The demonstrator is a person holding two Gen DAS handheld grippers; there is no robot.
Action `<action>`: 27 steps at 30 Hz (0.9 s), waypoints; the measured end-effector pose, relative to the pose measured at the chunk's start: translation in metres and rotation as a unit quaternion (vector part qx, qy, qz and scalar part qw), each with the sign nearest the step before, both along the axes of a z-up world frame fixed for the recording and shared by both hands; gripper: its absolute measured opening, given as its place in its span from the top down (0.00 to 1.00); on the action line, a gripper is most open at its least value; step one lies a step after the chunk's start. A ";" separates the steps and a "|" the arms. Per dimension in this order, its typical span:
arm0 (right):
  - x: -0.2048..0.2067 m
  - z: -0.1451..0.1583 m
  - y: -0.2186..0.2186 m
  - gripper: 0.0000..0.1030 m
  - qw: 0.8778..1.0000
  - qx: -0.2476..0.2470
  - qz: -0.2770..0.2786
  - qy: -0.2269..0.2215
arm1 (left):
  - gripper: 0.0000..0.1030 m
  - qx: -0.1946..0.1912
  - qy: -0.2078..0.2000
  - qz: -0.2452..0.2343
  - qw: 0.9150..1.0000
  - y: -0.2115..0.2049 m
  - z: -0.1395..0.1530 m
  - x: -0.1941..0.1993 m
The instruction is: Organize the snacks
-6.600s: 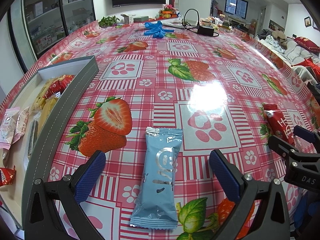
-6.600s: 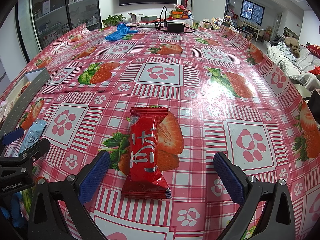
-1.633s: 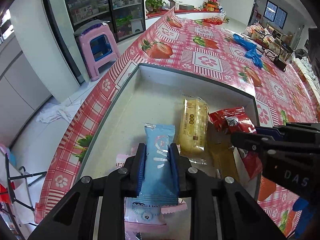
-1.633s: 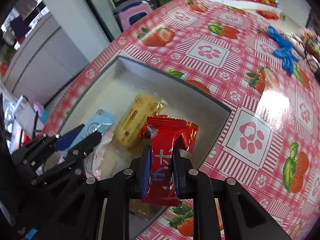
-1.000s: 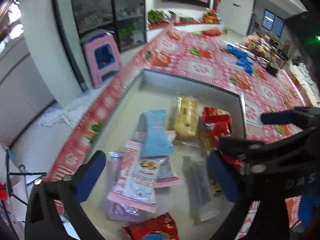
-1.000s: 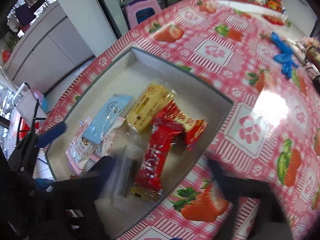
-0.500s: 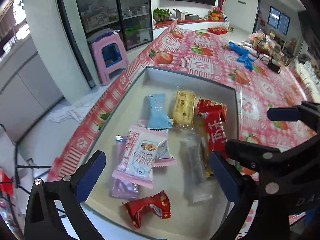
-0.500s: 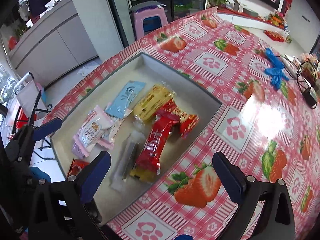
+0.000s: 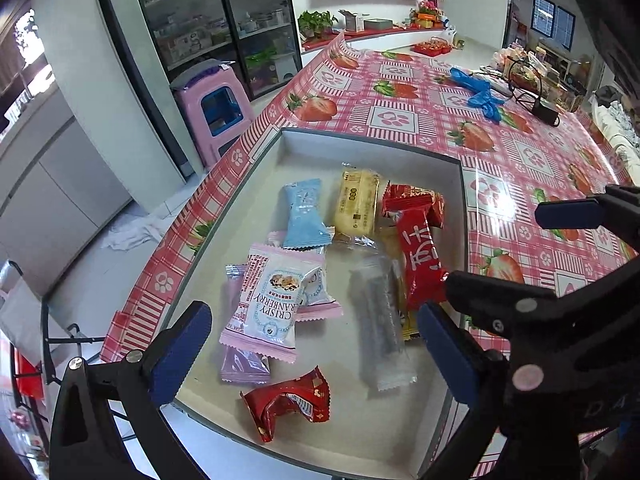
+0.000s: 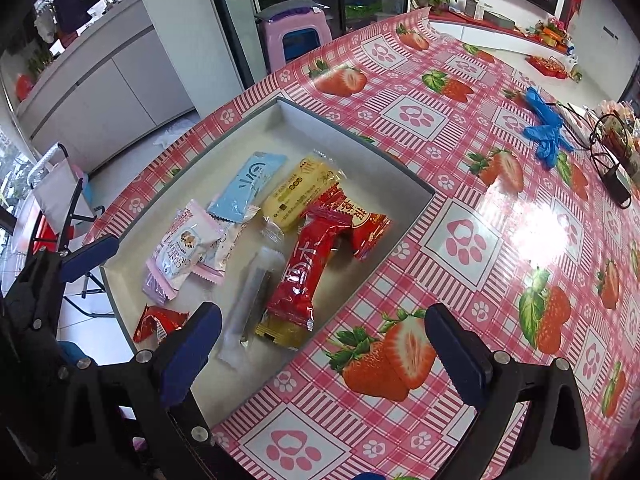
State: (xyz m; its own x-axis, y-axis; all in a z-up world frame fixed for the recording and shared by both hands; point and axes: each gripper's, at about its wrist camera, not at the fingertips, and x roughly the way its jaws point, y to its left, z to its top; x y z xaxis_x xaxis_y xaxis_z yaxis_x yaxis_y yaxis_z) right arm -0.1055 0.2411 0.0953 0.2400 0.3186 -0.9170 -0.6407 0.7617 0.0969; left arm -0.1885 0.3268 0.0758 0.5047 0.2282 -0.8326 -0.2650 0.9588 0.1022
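A grey-rimmed white box (image 9: 372, 148) (image 10: 352, 136) on the strawberry tablecloth holds several snack packets. The light blue packet (image 9: 304, 216) (image 10: 248, 182) lies near the box's far left. The long red packet (image 9: 420, 256) (image 10: 306, 268) lies by the right wall, over a yellow one. A yellow bar (image 9: 356, 202), a pink packet (image 9: 272, 300) and a small red packet (image 9: 288, 400) lie there too. My left gripper (image 9: 316, 344) is open and empty, high above the box. My right gripper (image 10: 324, 344) is open and empty above the box's near right edge.
Blue gloves (image 9: 480, 94) (image 10: 546, 128) and a black cable with adapter (image 10: 612, 176) lie far across the table. A pink stool (image 9: 212, 112) stands on the floor beyond the table's left edge. The box sits close to that table edge.
Both grippers have let go of their packets, the blue and the long red one, which now lie in the box. Both grippers have opened and drawn up and back.
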 end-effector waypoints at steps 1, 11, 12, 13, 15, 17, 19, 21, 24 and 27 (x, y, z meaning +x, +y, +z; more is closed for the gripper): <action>0.000 -0.001 0.000 0.01 1.000 -0.001 0.000 0.001 | 0.00 0.000 0.000 -0.001 1.000 0.000 0.000 0.000; -0.003 -0.005 0.003 0.01 1.000 -0.006 0.006 0.007 | 0.00 0.009 0.003 -0.002 1.000 -0.001 -0.002 -0.001; -0.003 -0.006 0.003 0.01 1.000 -0.007 0.006 0.006 | 0.00 0.011 0.000 -0.002 1.000 -0.002 -0.002 -0.002; -0.002 -0.006 0.003 0.01 1.000 -0.007 0.007 0.006 | 0.00 0.013 -0.003 -0.003 1.000 -0.002 -0.002 -0.002; -0.003 -0.007 0.003 0.01 1.000 -0.007 0.006 0.007 | 0.00 0.012 -0.003 -0.004 1.000 -0.002 -0.002 -0.003; -0.003 -0.007 0.004 0.01 1.000 -0.008 0.006 0.008 | 0.00 0.008 -0.002 -0.004 1.000 -0.001 -0.002 -0.004; -0.002 -0.008 0.004 0.01 1.000 -0.007 0.006 0.010 | 0.00 0.008 -0.001 -0.004 1.000 -0.001 -0.003 -0.003; -0.002 -0.009 0.003 0.01 1.000 -0.007 0.006 0.012 | 0.00 0.008 -0.001 -0.004 1.000 -0.001 -0.003 -0.003; -0.002 -0.010 0.003 0.01 1.000 -0.007 0.006 0.012 | 0.00 0.008 -0.002 -0.004 1.000 -0.001 -0.003 -0.003; -0.002 -0.010 0.003 0.01 1.000 -0.007 0.006 0.012 | 0.00 0.008 -0.001 -0.003 1.000 0.000 -0.003 -0.003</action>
State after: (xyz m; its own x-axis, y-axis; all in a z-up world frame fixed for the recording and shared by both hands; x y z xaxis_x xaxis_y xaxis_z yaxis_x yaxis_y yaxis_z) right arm -0.1075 0.2445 0.0858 0.2143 0.3091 -0.9266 -0.6472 0.7554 0.1023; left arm -0.1915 0.3264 0.0729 0.5078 0.2376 -0.8281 -0.2589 0.9589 0.1164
